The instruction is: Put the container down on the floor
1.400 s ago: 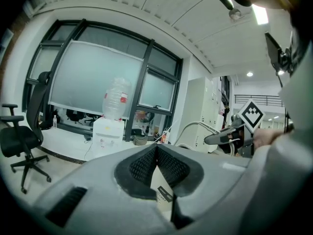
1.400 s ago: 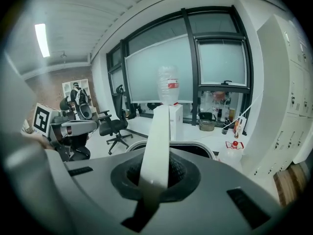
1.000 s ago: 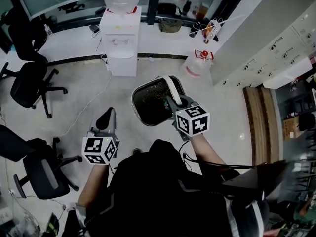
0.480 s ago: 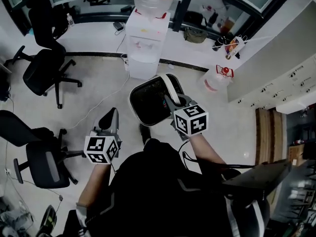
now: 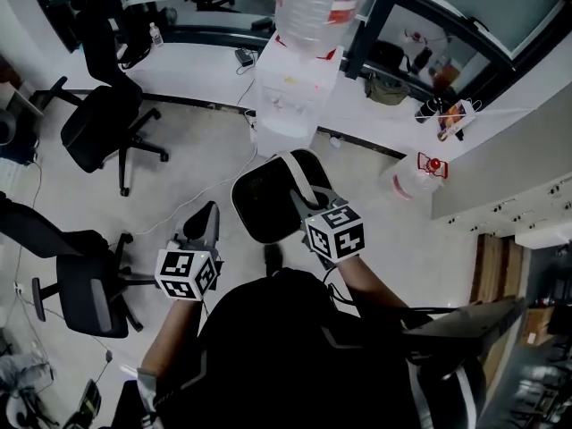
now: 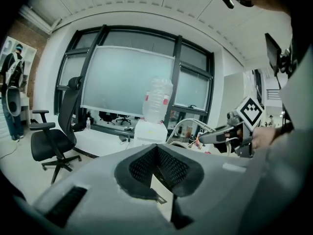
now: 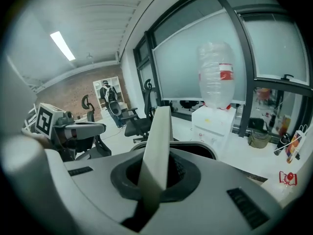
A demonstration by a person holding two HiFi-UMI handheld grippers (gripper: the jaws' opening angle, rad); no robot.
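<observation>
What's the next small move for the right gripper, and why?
Probably lower the right gripper straight down with its grip kept shut. Its fingers are clamped on the white handle of the container, which looks to hang at hand height over the floor near the water dispenser, so it isn't set down yet.

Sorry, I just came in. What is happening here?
A person holds a gripper in each hand. The right gripper is shut on the white handle of a dark container, which hangs over the floor near a water dispenser. The left gripper is shut and holds nothing.
</observation>
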